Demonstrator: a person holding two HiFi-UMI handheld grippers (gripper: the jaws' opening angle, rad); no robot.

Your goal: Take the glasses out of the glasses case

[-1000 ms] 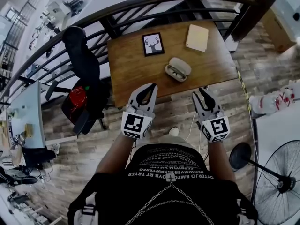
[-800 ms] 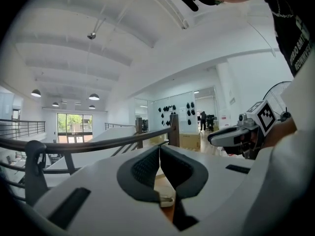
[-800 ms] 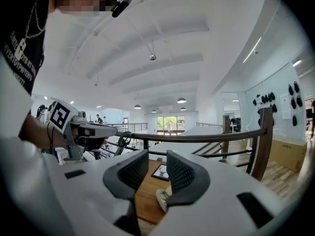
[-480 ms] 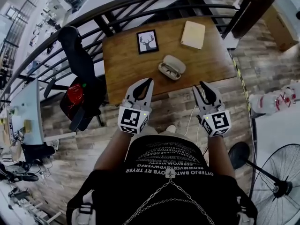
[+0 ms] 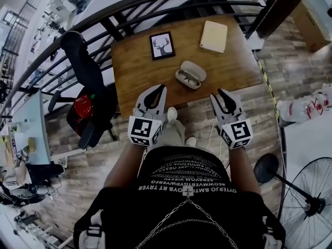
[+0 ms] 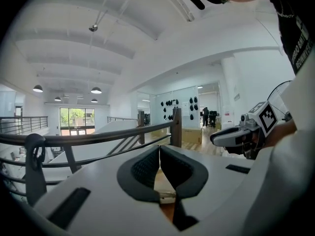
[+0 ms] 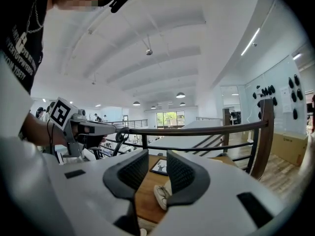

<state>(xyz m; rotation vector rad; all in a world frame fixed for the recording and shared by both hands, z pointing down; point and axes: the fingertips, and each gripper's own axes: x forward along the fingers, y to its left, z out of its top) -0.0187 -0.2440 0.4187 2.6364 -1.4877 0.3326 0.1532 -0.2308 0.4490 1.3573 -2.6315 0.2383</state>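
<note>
A pale glasses case (image 5: pixel 190 75) lies open on the wooden table (image 5: pixel 140 71), with the glasses (image 5: pixel 187 80) inside it. The right gripper view shows the case (image 7: pixel 161 195) low between the jaws, some way ahead. My left gripper (image 5: pixel 158 89) hovers at the table's near edge, left of the case, with its fingertips touching and nothing between them (image 6: pixel 159 149). My right gripper (image 5: pixel 222 95) hovers just off the near edge, right of the case, with a clear gap between its jaws (image 7: pixel 157 167) and nothing in it. Neither gripper touches the case.
A framed deer picture (image 5: pixel 161 45) and a cream notebook (image 5: pixel 213 36) lie at the table's far side. A dark railing (image 5: pixel 129 9) runs behind the table. A black chair (image 5: pixel 88 71) stands to the left and a fan (image 5: pixel 311 206) at the lower right.
Both grippers have moved forward and slightly down, closer to the table's near edge. The person has stepped forward, and a foot now shows between the grippers. The jaws look unchanged.
</note>
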